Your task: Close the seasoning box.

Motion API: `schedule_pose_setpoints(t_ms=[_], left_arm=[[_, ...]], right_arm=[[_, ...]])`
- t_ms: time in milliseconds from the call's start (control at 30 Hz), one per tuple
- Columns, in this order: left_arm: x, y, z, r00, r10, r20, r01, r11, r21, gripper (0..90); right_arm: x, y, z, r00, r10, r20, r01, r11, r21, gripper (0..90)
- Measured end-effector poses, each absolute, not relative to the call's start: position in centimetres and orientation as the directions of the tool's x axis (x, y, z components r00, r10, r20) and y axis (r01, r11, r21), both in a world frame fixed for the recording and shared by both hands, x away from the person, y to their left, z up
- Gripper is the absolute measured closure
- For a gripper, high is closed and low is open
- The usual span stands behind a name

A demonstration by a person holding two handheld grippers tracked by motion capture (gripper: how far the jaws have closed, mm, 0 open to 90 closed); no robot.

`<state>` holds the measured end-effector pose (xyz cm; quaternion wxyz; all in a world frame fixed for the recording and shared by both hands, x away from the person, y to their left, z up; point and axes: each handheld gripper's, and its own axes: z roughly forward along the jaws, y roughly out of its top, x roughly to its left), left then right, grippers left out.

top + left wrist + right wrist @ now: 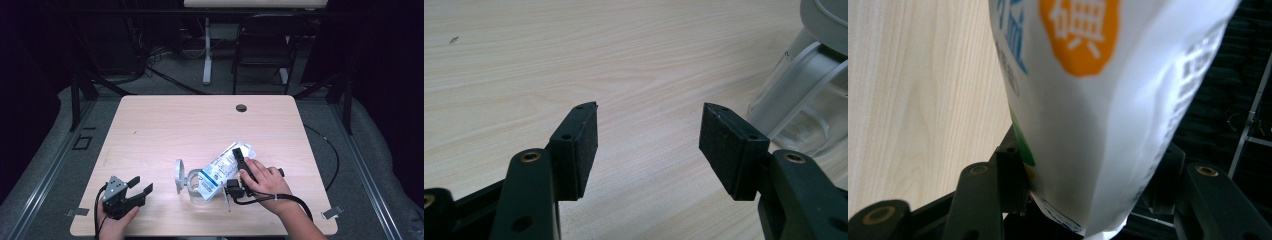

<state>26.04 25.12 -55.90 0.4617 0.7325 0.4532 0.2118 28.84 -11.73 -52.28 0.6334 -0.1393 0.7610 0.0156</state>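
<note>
The right gripper [240, 162] has its fingers [1008, 175] clamped on a white printed pouch [222, 170], which fills the gap between them in the right gripper view, one finger against each face. In the high view the pouch lies slanted over the front middle of the worktop [165, 125], its long axis running from the far right down to the near left. Its lower end points into the mouth of a clear glass jar [195, 186] standing just in front of the person's right hand [265, 182]; whether the two touch I cannot tell. The jar's hinged lid [178, 176] stands open on its left side. The left gripper [136, 186] rests at the front left, well apart from the pouch, its fingers [581, 145] spread wide with nothing but bare wood between them.
</note>
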Motion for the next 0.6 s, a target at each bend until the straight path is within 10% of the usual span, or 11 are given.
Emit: schedule_pose_setpoints(t_ms=[600], left_arm=[[26.02, 25.12, -55.90, 0.499, 0.860, -0.109, 0.468, -0.162, 0.869, 40.9]], right_arm=[[28.63, -11.61, -52.03, -0.129, -0.230, -0.965, -0.218, 0.956, -0.198, 48.6]])
